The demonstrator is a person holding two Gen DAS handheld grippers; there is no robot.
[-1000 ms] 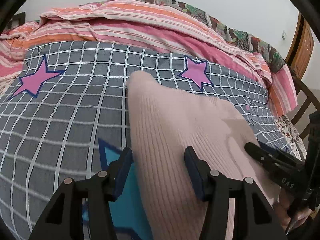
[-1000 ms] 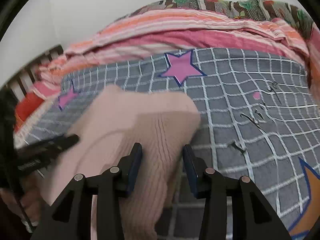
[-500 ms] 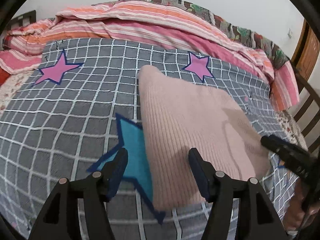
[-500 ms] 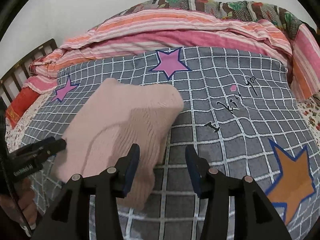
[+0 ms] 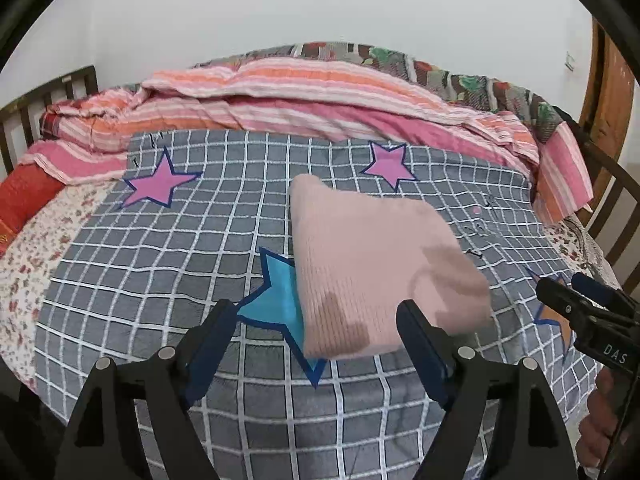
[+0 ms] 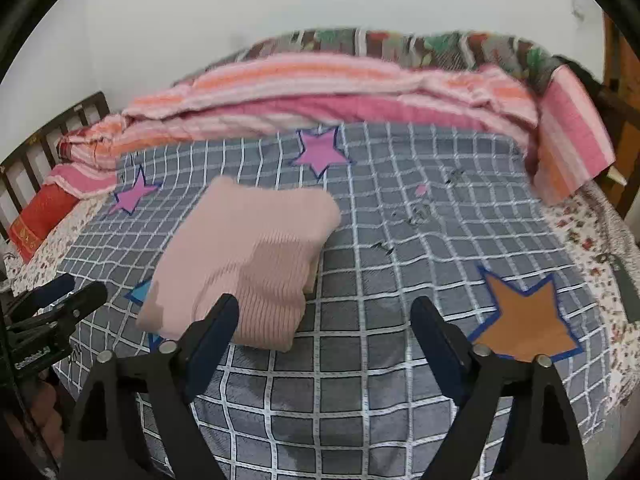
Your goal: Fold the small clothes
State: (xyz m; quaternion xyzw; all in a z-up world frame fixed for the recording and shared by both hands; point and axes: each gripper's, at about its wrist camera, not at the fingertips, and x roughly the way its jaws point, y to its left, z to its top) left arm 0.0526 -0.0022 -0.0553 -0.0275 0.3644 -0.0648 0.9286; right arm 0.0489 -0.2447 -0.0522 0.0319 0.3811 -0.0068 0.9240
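Note:
A pink ribbed knit garment (image 5: 372, 264) lies folded in a thick rectangle on the grey checked blanket (image 5: 168, 256); it also shows in the right wrist view (image 6: 244, 260). My left gripper (image 5: 316, 332) is open and empty, just in front of the garment's near edge, above the blanket. My right gripper (image 6: 324, 328) is open and empty, near the garment's front right corner. The right gripper shows at the right edge of the left wrist view (image 5: 588, 312). The left gripper shows at the left edge of the right wrist view (image 6: 52, 308).
A bunched pink and orange striped quilt (image 5: 304, 104) lies along the far side of the bed. A red pillow (image 5: 24, 200) sits far left. Dark wooden bed rails (image 5: 48, 96) stand at the left and right (image 5: 616, 200). Star patches mark the blanket.
Both grippers have let go of the garment, opened wider and drawn back toward the near side. The folded garment now lies flat on the blanket.

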